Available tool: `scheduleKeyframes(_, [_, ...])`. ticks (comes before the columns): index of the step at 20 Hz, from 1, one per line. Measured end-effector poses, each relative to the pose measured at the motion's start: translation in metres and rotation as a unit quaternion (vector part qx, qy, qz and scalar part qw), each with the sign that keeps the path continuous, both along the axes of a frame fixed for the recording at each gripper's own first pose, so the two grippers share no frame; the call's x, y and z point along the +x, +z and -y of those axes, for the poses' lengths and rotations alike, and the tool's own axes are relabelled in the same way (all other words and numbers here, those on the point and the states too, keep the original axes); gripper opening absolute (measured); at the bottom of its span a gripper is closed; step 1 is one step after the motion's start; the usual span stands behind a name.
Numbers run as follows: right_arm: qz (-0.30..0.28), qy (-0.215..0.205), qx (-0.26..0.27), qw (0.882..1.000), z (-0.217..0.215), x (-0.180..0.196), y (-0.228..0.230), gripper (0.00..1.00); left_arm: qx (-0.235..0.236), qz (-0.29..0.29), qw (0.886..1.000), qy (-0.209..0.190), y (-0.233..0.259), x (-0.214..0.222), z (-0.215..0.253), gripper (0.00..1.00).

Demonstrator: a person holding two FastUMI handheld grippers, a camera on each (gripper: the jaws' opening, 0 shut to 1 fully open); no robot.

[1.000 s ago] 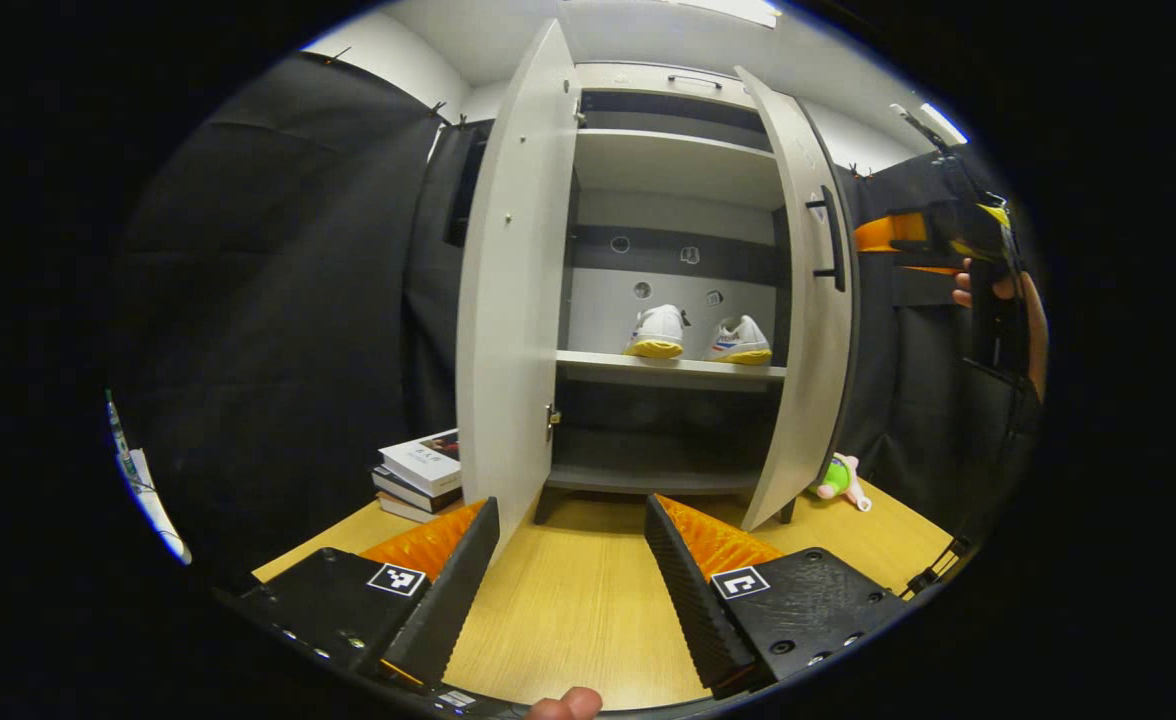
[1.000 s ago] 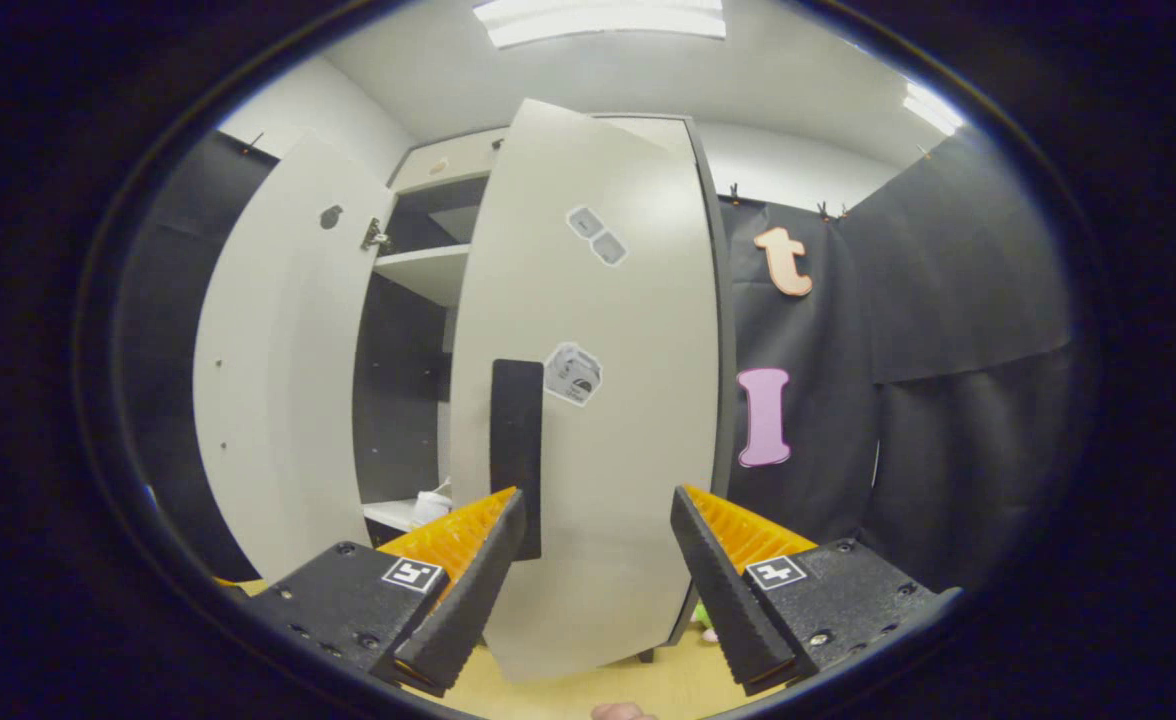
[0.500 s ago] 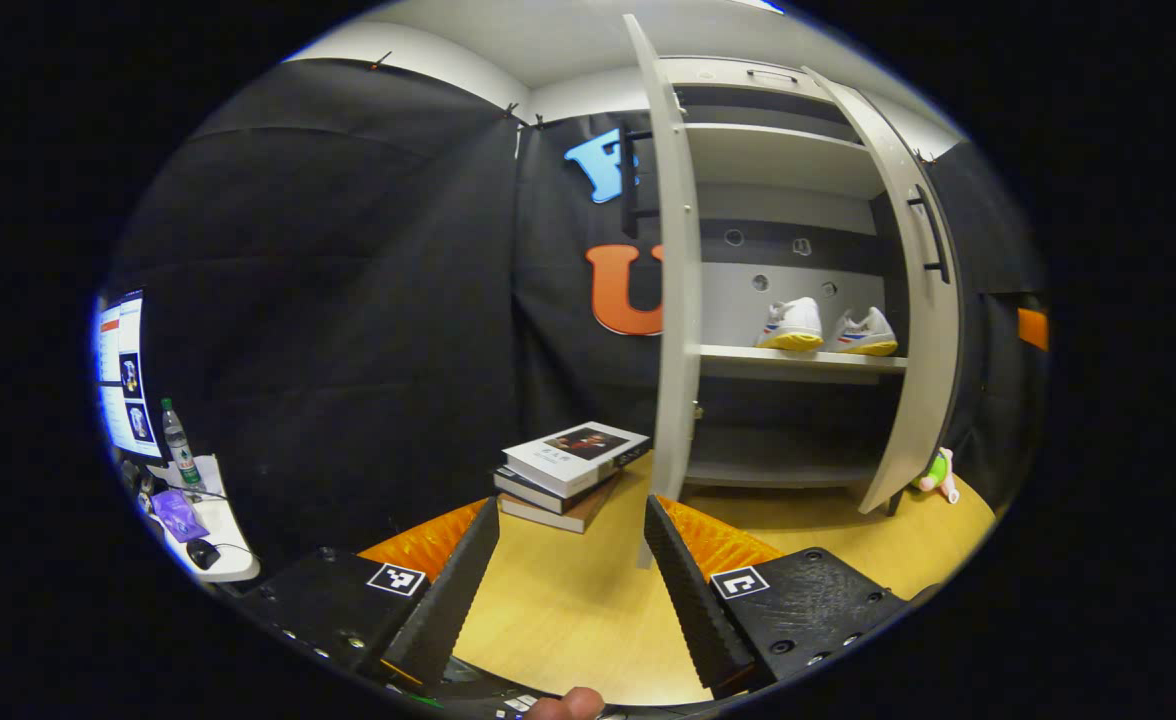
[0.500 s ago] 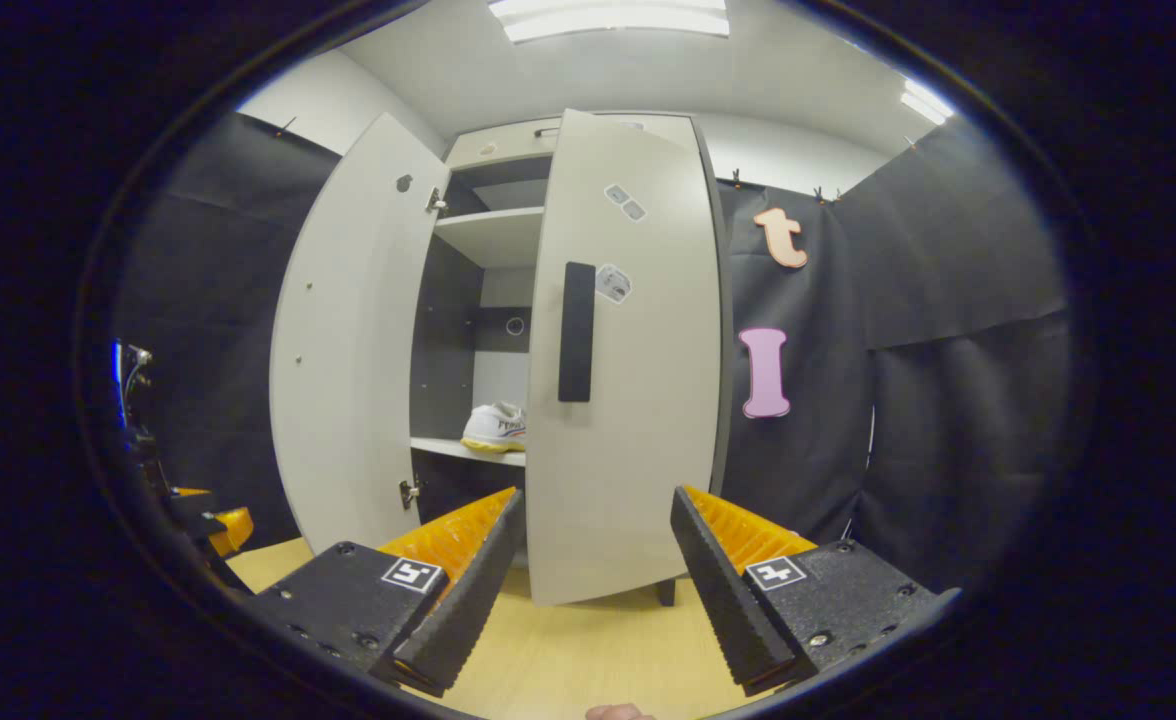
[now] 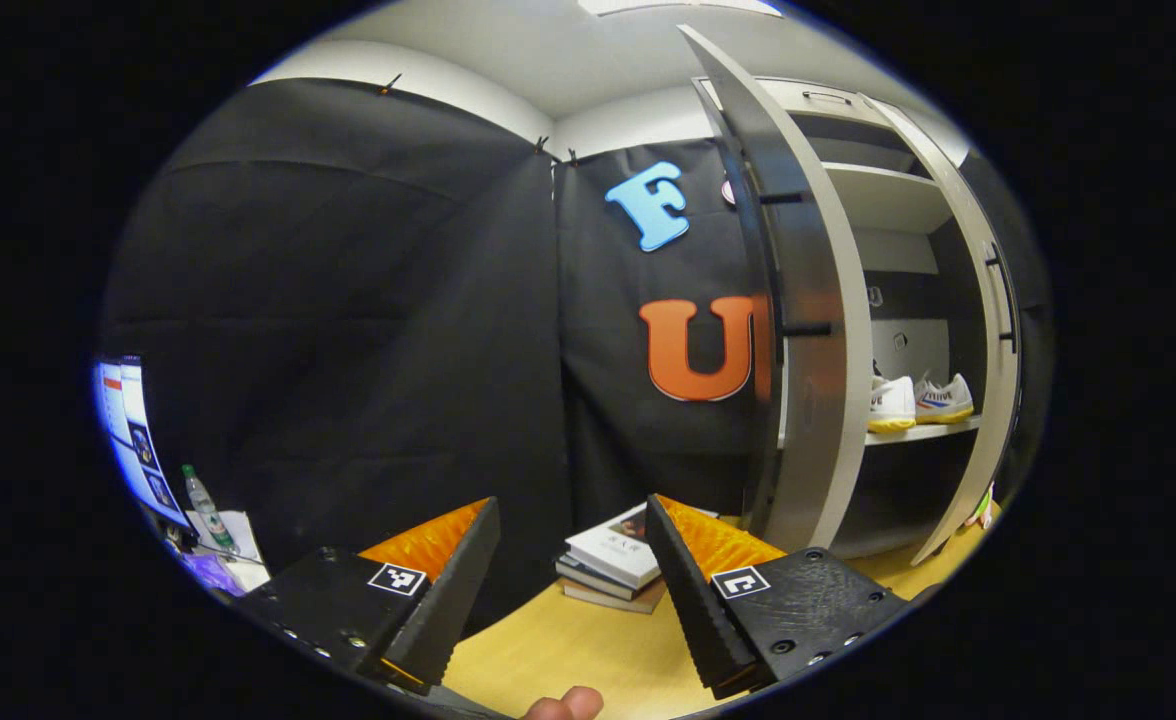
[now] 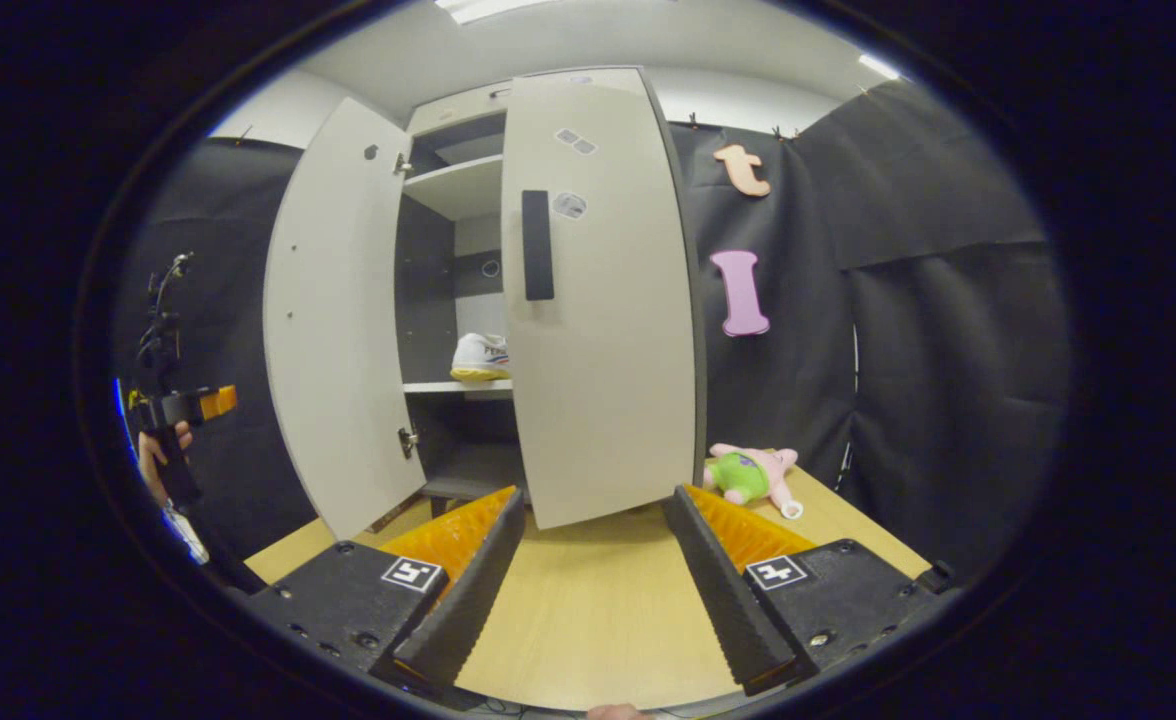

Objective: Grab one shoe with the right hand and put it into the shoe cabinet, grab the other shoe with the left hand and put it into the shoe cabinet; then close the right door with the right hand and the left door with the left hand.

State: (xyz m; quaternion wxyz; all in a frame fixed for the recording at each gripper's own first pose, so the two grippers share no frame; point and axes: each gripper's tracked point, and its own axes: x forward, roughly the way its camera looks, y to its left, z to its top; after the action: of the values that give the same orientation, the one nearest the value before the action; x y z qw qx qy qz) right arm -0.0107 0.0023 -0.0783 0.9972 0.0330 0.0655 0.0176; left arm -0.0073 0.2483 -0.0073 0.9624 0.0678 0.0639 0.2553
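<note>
Both shoes (image 5: 916, 402) sat on the cabinet's (image 6: 453, 190) middle shelf, near its front edge. The right door (image 6: 598, 300) was nearly closed, the left door (image 6: 333, 320) wide open. The left gripper (image 5: 570, 585) and right gripper (image 6: 593, 575) were spread apart, holding nothing.

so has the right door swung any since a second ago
Yes. The right door has swung toward shut: in the right gripper view it hides more of the shoe on the shelf.

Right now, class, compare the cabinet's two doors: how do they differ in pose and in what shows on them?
1. In the right gripper view, the left door stands swung wide open; the right door is nearly closed, leaving a gap.
2. There, the left door shows its plain inner face; the right door shows its outer face with a dark handle and small stickers.
Both are tall, pale panels, and neither is fully shut.
</note>
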Motion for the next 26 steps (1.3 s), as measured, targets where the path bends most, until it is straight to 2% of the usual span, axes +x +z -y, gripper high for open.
scheduleKeyframes(2, [-0.001,-0.016,0.004,1.000,0.014,0.000,-0.002,0.95,0.011,0.018,1.000,-0.022,0.028,0.019,0.003,0.88])
scheduleKeyframes(5, [-0.005,-0.038,0.003,0.999,0.033,-0.001,-0.006,0.96,-0.005,0.034,0.998,-0.050,0.058,0.046,0.010,0.89])
scheduleKeyframes(10, [-0.005,-0.060,0.007,0.998,0.052,-0.002,-0.011,0.96,0.010,0.074,0.995,-0.061,0.104,0.071,0.006,0.91])
scheduleKeyframes(13, [-0.007,-0.064,0.012,0.998,0.057,0.000,-0.014,0.96,0.009,0.058,0.995,-0.079,0.102,0.085,0.016,0.91])
scheduleKeyframes(15, [-0.007,-0.066,0.014,0.998,0.060,0.002,-0.014,0.96,0.018,0.058,0.995,-0.076,0.106,0.084,0.017,0.88])
scheduleKeyframes(18, [-0.003,-0.067,0.014,0.998,0.064,0.005,-0.012,0.96,0.002,0.058,0.995,-0.077,0.102,0.084,0.029,0.86])
scheduleKeyframes(19, [-0.001,-0.068,0.013,0.998,0.066,0.006,-0.010,0.96,-0.003,0.057,0.995,-0.081,0.101,0.083,0.034,0.96])
scheduleKeyframes(20, [0.000,-0.068,0.012,0.998,0.068,0.007,-0.010,0.96,-0.013,0.057,0.995,-0.086,0.100,0.084,0.040,0.86])
scheduleKeyframes(21, [0.001,-0.068,0.011,0.998,0.070,0.007,-0.010,0.96,-0.024,0.055,0.993,-0.099,0.097,0.085,0.052,0.86])
scheduleKeyframes(22, [0.001,-0.069,0.008,0.998,0.073,0.008,-0.009,0.96,-0.034,0.053,0.991,-0.115,0.094,0.088,0.066,0.75])
scheduleKeyframes(23, [0.000,-0.071,0.006,0.997,0.077,0.008,-0.009,0.96,-0.042,0.052,0.989,-0.130,0.093,0.090,0.080,0.88])
scheduleKeyframes(26, [0.003,-0.077,0.008,0.997,0.088,0.007,-0.008,0.96,-0.054,0.054,0.983,-0.166,0.090,0.103,0.118,0.89])
